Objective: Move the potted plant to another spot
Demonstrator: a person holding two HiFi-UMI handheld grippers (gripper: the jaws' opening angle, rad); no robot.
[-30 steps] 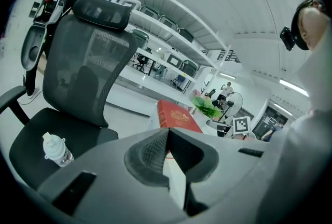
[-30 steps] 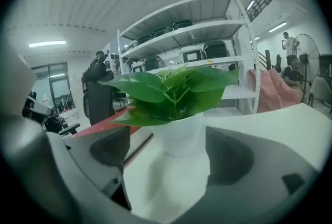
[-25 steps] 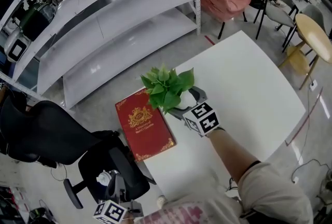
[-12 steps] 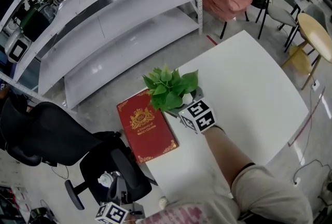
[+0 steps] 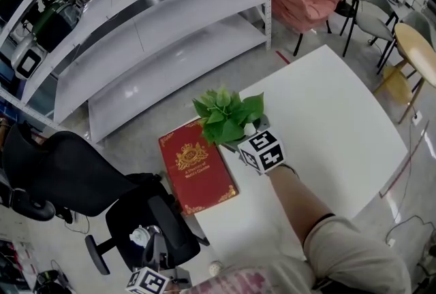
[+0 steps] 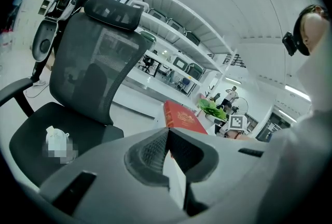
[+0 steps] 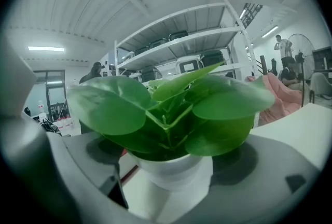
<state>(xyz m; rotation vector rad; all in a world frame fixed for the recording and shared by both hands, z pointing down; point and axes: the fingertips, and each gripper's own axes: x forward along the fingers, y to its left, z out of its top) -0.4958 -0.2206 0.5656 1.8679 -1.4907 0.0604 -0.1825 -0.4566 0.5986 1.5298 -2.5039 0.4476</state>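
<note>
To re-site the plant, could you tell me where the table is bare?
The white table is bare right of the potted plant, out to its far and right edges. The left edge is crowded: the red book lies beside the potted plant.

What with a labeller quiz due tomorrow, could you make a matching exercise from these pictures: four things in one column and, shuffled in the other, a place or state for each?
Things
1. potted plant
2. red book
3. office chair
4. left gripper

Places or states
A. on the floor
B. shut, with nothing in it
C. standing upright on the table
D. lying flat on the table

Pairs: 1-C, 2-D, 3-A, 4-B
</note>
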